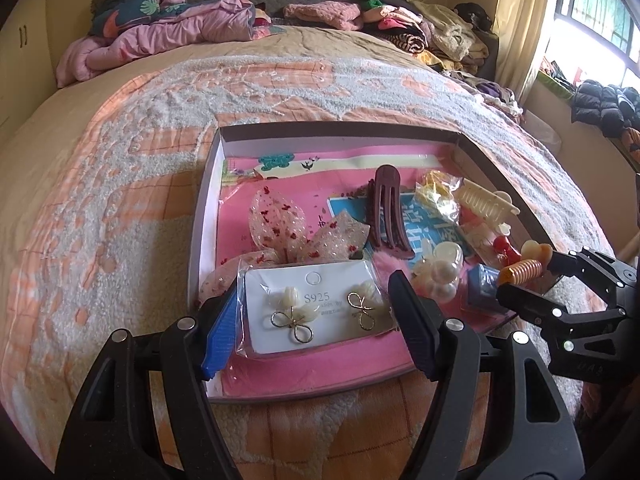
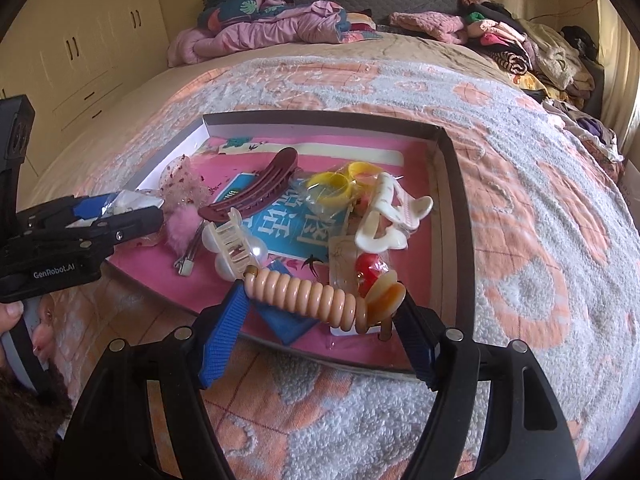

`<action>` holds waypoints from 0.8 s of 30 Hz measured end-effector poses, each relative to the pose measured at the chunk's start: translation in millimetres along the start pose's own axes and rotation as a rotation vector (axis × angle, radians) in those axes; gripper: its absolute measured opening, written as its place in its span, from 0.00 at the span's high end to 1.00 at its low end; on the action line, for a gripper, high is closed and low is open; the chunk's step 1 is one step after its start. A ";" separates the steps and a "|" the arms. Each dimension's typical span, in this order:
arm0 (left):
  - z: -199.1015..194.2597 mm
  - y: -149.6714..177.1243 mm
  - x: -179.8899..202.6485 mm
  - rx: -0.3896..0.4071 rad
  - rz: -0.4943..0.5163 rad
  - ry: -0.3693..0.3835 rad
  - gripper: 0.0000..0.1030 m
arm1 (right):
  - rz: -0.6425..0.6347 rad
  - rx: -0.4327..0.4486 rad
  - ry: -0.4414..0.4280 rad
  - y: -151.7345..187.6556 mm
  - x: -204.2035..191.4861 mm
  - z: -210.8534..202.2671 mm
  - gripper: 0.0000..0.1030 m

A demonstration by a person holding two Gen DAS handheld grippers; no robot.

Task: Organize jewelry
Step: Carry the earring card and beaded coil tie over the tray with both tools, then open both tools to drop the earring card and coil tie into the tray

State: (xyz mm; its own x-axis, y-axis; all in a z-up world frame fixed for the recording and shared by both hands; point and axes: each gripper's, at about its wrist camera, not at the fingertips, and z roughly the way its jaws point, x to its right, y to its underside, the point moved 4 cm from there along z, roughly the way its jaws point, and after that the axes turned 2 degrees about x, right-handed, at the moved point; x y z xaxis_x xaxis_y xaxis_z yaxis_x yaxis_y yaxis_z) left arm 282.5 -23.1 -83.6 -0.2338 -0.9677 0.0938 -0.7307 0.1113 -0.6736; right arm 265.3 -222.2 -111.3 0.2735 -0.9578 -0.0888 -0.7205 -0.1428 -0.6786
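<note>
**A:** What have I got in the right gripper?

**B:** The coil hair tie, clenched end to end between the pads over the box's near edge. It looks light, springy and slick; I'd say gripping its ends suits it. Its long axis runs across the jaws, charm end right.

**A:** And my left gripper?

**B:** Jaws flank the earring card at the near-left corner. Whether they press it, I cannot tell.

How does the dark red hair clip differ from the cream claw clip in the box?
The dark red hair clip is long, narrow and plain maroon; the cream claw clip is shorter, chunkier and pale. The red one lies near the box's middle, the cream one nearer its right wall. Both lie loose in the box, ungripped.
</note>
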 end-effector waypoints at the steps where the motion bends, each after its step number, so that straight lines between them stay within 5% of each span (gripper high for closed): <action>1: -0.5 0.8 0.7 -0.002 0.002 -0.002 0.41 | 0.003 -0.001 0.003 0.4 1.3 -0.8 0.32; 19: -22.9 4.7 6.6 0.020 0.002 -0.007 0.34 | 0.013 0.045 0.014 6.2 7.0 -32.2 0.22; 24: -45.0 5.4 11.2 0.058 -0.009 -0.013 0.23 | 0.013 0.102 0.017 6.9 3.6 -58.4 0.15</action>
State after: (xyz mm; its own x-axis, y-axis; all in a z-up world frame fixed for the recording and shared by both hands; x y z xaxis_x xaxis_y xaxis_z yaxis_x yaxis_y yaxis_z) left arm 247.0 -23.2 -53.2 -0.2190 -0.9715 0.0908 -0.6945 0.0899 -0.7139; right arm 224.1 -241.2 -73.7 0.2534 -0.9635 -0.0862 -0.6546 -0.1052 -0.7486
